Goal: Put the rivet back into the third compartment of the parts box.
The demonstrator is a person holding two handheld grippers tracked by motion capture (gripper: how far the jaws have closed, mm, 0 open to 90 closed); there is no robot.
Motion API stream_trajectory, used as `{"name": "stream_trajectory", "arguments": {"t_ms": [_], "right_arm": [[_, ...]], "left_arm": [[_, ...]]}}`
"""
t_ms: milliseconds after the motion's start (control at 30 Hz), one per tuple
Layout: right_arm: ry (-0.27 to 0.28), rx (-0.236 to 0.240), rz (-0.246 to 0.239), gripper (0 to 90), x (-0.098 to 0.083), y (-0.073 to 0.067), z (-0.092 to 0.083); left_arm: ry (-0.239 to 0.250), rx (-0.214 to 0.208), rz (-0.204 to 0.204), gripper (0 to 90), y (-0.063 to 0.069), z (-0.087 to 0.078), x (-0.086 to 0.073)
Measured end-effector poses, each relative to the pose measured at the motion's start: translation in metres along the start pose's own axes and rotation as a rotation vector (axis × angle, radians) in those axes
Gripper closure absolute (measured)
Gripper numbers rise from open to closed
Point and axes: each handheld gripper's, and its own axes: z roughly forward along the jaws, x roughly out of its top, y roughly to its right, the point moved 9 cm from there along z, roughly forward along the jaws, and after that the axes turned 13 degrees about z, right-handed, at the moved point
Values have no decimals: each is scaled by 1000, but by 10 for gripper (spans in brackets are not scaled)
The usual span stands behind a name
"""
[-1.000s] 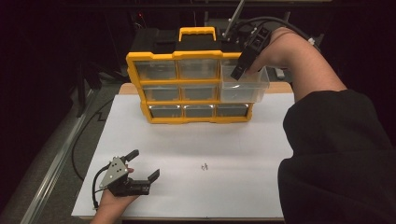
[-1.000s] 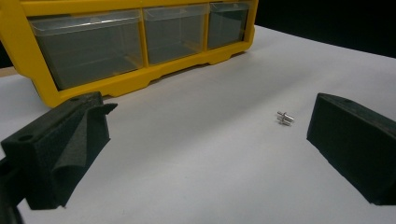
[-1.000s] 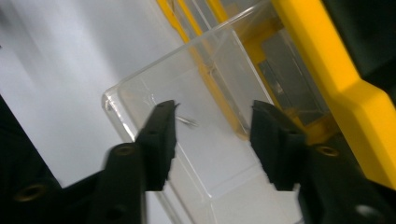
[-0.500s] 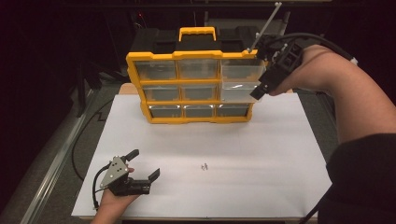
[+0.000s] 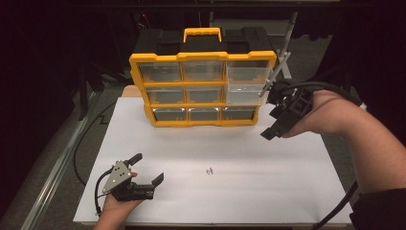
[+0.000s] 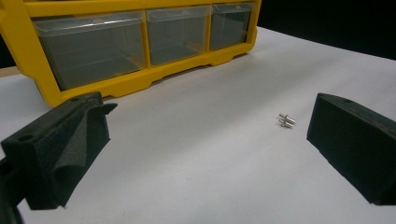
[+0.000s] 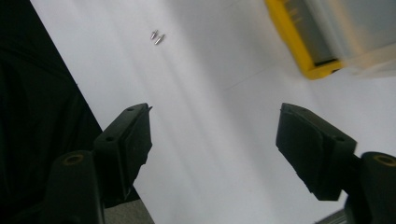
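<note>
Your right tongs (image 5: 274, 125) have come away from the yellow drawer cabinet (image 5: 203, 91). A second ago they were up at the right-hand middle drawer (image 5: 245, 93); now they hang off the cabinet's lower right corner, lower and nearer your side of the counter (image 5: 287, 191). Their jaws have just been opening, and the right gripper view shows them spread with nothing between them, only the white sheet beneath. That drawer stands pulled out proud of its neighbours, apparently left open on purpose.

Your left tongs (image 5: 149, 168) have not shifted. They rest low at the near left of the counter, jaws spread and empty, as the left gripper view confirms.

The work items, two small metal pins (image 5: 209, 170), lie side by side on the bare sheet, about mid-counter and nearer your edge. They are well apart from the cabinet and just ahead of the left tongs' right-hand jaw in the left gripper view (image 6: 286, 120). The right gripper view also catches them (image 7: 157, 37), well ahead of its jaws.

Judgement: with the drawer opened and released, the right hand looks to be heading for the pins, which remain untouched. Picking them up and stowing them is still to be done. They are tiny and round, so expect them to roll.

Markings: no brand, label or writing is legible on the cabinet, drawers or tongs.
</note>
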Motion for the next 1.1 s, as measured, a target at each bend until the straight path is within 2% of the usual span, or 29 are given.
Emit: {"name": "stream_trajectory", "arguments": {"t_ms": [67, 133, 167, 200, 233, 267, 333, 367, 400, 467, 533, 567, 700, 833, 867, 900, 933, 967, 1033, 1067, 1100], "right_arm": [[-15, 9, 1, 221, -3, -3, 16], [-34, 22, -4, 164, -7, -8, 42], [-34, 22, -4, 164, -7, -8, 42], [-46, 32, -4, 138, -8, -11, 61], [-46, 32, -4, 138, -8, -11, 61], [-63, 40, -14, 79, -10, -15, 83], [-71, 42, -15, 14, -11, -18, 98], [-71, 42, -15, 14, -11, -18, 98], [-91, 27, -11, 1, -12, -20, 118], [-111, 33, -4, 1, -13, -23, 135], [-109, 35, -10, 1, -13, -24, 141], [-112, 55, -18, 3, -12, -30, 157], [-103, 96, -32, 23, -10, -41, 178], [-92, 135, -39, 171, -4, -52, 202], [-93, 158, -43, 263, 0, -58, 212], [-93, 158, -43, 263, 0, -58, 212], [-82, 165, -51, 320, 3, -59, 216], [-76, 186, -62, 453, 9, -65, 222], [-64, 188, -65, 560, 15, -68, 226], [-53, 207, -62, 606, 19, -71, 228], [-48, 203, -60, 623, 22, -72, 229]], "left_arm": [[2, 0, 0, 4, 0, 0, 0], [1, -1, 0, 4, 0, 0, 0], [1, -2, 1, 4, 0, 0, 0], [0, -2, 3, 4, 0, 0, 0], [1, -3, 1, 4, 1, 0, 0], [0, -5, 2, 4, 1, 0, 0], [1, -6, 1, 4, 1, 0, 0], [1, -9, 1, 4, 1, 0, 0], [3, -11, 1, 4, 2, 0, 0], [3, -13, 1, 4, 2, 0, 0], [5, -15, 1, 4, 2, 1, 0], [5, -18, 1, 4, 2, 1, 0], [3, -21, 3, 4, 3, 1, 0], [6, -22, 4, 4, 3, 1, 1], [5, -23, 4, 4, 3, 1, 1], [6, -23, 4, 4, 3, 1, 1], [6, -24, 3, 4, 3, 1, 1], [5, -24, 3, 4, 3, 1, 0], [5, -25, 4, 4, 3, 1, 0], [6, -25, 4, 4, 3, 1, 0], [6, -26, 4, 4, 3, 1, 1]]}}
